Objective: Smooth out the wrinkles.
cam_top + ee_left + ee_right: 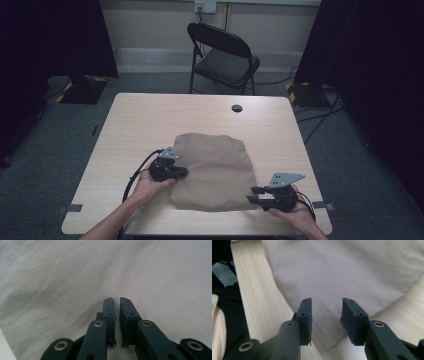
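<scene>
Cloth: a tan cloth (pixel 212 170) is laid flat on the near half of the table (pixel 140 120), slightly right of its middle; in the gripper views it is seen as pale, softly wrinkled fabric (pixel 75 277) (pixel 342 267).
Cloth shape and axis: a rounded, roughly square outline is shown, a little longer from the far edge to the near edge than across; the long axis is set nearly front to back, tilted slightly so that the near end lies more to the right. No distinct pointing end can be made out.
Writing: no brand, label or lettering can be read on the cloth or the grippers.
Left gripper: the left gripper (pixel 183 172) is held at the cloth's left edge, pointed right over the fabric. Its jaws are seen almost together, with a thin slit between the pads (pixel 110 312); no fabric is seen pinched in that slit.
Right gripper: the right gripper (pixel 254 194) is held at the cloth's near right corner, pointed left. Its jaws are apart, nothing is clamped, and the corner of the cloth is seen beyond the gap.
Table: light wood, with a round cable hole (pixel 237 108) near the far edge.
Surroundings: a black folding chair (pixel 222 55) is placed beyond the table on grey carpet.
</scene>
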Tool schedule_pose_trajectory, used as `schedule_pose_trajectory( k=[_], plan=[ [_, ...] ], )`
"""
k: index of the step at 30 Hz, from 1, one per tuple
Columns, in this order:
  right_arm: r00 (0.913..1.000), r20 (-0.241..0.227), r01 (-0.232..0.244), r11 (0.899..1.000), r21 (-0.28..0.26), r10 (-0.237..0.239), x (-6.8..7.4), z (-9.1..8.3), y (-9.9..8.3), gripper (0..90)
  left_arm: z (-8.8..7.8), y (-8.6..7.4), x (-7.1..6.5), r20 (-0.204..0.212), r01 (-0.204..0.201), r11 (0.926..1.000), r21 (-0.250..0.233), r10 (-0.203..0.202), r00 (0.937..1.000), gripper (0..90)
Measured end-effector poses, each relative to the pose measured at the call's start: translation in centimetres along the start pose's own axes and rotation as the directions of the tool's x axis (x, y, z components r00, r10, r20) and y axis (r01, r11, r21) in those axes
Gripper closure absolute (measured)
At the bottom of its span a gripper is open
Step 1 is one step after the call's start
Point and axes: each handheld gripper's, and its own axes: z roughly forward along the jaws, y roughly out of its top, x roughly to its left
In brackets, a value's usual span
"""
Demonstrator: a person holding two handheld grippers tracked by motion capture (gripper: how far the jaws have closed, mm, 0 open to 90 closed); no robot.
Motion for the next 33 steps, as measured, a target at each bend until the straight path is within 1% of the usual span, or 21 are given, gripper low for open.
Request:
schedule_pose_trajectory(
  k=[1, 3, 5, 6, 8, 9, 11, 12, 14, 15, 16, 18, 19, 21, 23, 24, 25, 27, 30, 32, 33],
  plan=[
    [0.9999, -0.01, 0.007, 1.0, 0.011, -0.007, 0.0, 0.2, -0.1, 61.2, 0.0, 0.0, 0.1, -0.001, 0.006, 1.0, -0.002, -0.006, 1.0, 82.0],
    [0.9995, -0.014, 0.031, 0.998, 0.047, -0.03, 0.3, 0.7, -0.3, 59.8, 0.0, -0.2, 0.4, 0.002, 0.014, 0.9999, -0.008, -0.014, 0.9999, 81.0],
    [0.998, -0.026, 0.059, 0.996, 0.062, -0.058, 0.5, 1.1, -0.4, 55.8, 0.0, -0.2, 0.6, -0.005, 0.012, 0.9999, -0.011, -0.012, 0.9999, 80.8],
    [0.997, -0.024, 0.075, 0.995, 0.068, -0.074, 0.6, 1.2, -0.5, 52.6, 0.0, -0.2, 0.7, -0.007, 0.013, 0.9998, -0.013, -0.013, 0.9999, 80.8],
    [0.994, -0.049, 0.102, 0.992, 0.076, -0.098, 0.7, 1.5, -0.7, 48.6, 0.0, -0.2, 0.7, -0.006, 0.016, 0.9997, -0.016, -0.016, 0.9999, 80.8],
    [0.9933, -0.044, 0.11, 0.99, 0.083, -0.107, 0.8, 1.7, -0.8, 47.4, 0.0, -0.2, 0.7, -0.004, 0.02, 0.9997, -0.016, -0.02, 0.9998, 80.8],
    [0.9895, -0.047, 0.141, 0.984, 0.104, -0.137, 1.1, 2.2, -1.0, 45.5, 0.0, -0.2, 0.8, -0.002, 0.023, 0.9996, -0.016, -0.023, 0.9997, 80.8],
    [0.9869, -0.036, 0.16, 0.98, 0.116, -0.157, 1.2, 2.4, -1.1, 45.7, 0.0, -0.2, 0.8, -0.002, 0.024, 0.9996, -0.016, -0.024, 0.9997, 80.8],
    [0.9843, -0.031, 0.176, 0.978, 0.109, -0.174, 1.2, 2.6, -1.3, 48.2, -0.1, -0.3, 0.9, 0.003, 0.032, 0.9994, -0.017, -0.032, 0.9995, 80.8],
    [0.984, -0.02, 0.178, 0.978, 0.106, -0.177, 1.2, 2.6, -1.4, 50.7, -0.1, -0.3, 1.0, 0.008, 0.039, 0.9991, -0.019, -0.039, 0.9992, 80.8],
    [0.9812, -0.009, 0.192, 0.976, 0.101, -0.193, 1.2, 2.6, -1.5, 52.5, -0.1, -0.3, 1.0, 0.01, 0.042, 0.9989, -0.019, -0.042, 0.9991, 80.8],
    [0.9777, 0.013, 0.207, 0.974, 0.095, -0.209, 1.2, 2.6, -1.6, 58.8, -0.1, -0.4, 1.0, 0.011, 0.043, 0.9989, -0.02, -0.043, 0.999, 80.8],
    [0.9773, 0.017, 0.209, 0.974, 0.093, -0.211, 1.2, 2.6, -1.6, 59.9, -0.1, -0.4, 1.0, 0.012, 0.045, 0.9989, -0.017, -0.045, 0.9989, 80.9],
    [0.9747, 0.029, 0.218, 0.971, 0.095, -0.222, 1.2, 2.6, -1.6, 66.9, -0.2, -0.4, 1.0, 0.015, 0.045, 0.9988, -0.017, -0.045, 0.9989, 81.2],
    [0.9742, 0.043, 0.216, 0.97, 0.109, -0.222, 1.1, 2.7, -1.3, 74.2, -0.2, -0.5, 0.9, 0.016, 0.048, 0.9987, -0.014, -0.048, 0.9987, 81.7],
    [0.976, 0.046, 0.206, 0.971, 0.118, -0.213, 1.1, 2.7, -1.1, 79.1, -0.2, -0.5, 0.8, 0.016, 0.048, 0.9988, -0.011, -0.047, 0.9988, 81.8],
    [0.9807, 0.031, 0.188, 0.974, 0.124, -0.193, 0.9, 2.6, -0.8, 80.1, -0.3, -0.4, 0.7, 0.012, 0.039, 0.9992, -0.008, -0.039, 0.9992, 82.0],
    [0.9831, 0.023, 0.177, 0.976, 0.13, -0.181, 0.8, 2.5, -0.5, 81.1, -0.3, -0.5, 0.7, 0.014, 0.041, 0.9991, -0.01, -0.04, 0.9991, 82.2],
    [0.9903, 0.007, 0.137, 0.986, 0.093, -0.139, 0.6, 2.0, -0.1, 82.5, -0.4, -0.6, 0.8, 0.024, 0.046, 0.9989, -0.012, -0.046, 0.9987, 82.2],
    [0.9935, -0.005, 0.114, 0.991, 0.063, -0.114, 0.4, 1.6, 0.2, 83.0, -0.4, -0.6, 0.8, 0.019, 0.037, 0.9993, -0.009, -0.037, 0.9991, 82.1],
    [0.9944, -0.007, 0.106, 0.993, 0.055, -0.105, 0.3, 1.5, 0.3, 83.2, -0.4, -0.5, 0.6, 0.011, 0.023, 0.9997, -0.006, -0.023, 0.9997, 82.1]
  ],
)
